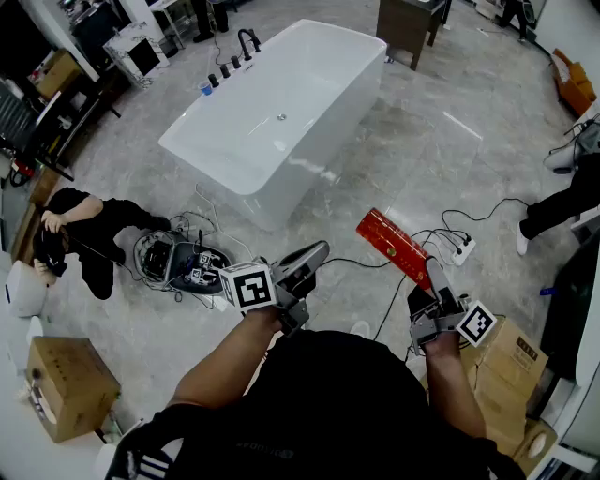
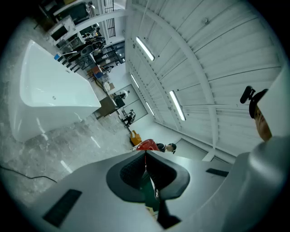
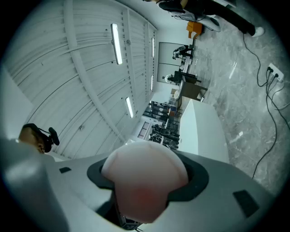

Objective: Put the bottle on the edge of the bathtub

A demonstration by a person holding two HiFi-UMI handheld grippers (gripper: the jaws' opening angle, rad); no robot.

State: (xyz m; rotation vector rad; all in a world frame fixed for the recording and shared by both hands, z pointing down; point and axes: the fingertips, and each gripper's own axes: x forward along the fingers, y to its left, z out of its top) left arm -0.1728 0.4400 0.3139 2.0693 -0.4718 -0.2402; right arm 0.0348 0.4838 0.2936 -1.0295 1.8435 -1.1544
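Holding the red bottle (image 1: 396, 246) clamped in the right gripper's (image 1: 434, 278) fingers, long axis near level and aimed ahead-left (left gripper (image 1: 311, 255) pinched together, empty), the person stands well apart from the bathtub (image 1: 281, 192) across the floor; approach and placing on its edge seemingly remain.

Floor (image 1: 422, 141): grey marble-look tiles, glossy.
Power strip (image 1: 462, 248): white, lying on the floor; black cables (image 1: 487, 217) run from it.
Cardboard boxes (image 1: 70, 386): one at lower left, the second box (image 1: 514, 354) at lower right.
Person at left (image 1: 94, 230): in black clothes, low on the floor, beside a round device (image 1: 173, 260) with many wires.
Cabinet (image 1: 408, 26): dark wood, at the far end.
Person at right (image 1: 562, 202): dark trouser leg, white shoe (image 1: 522, 240).
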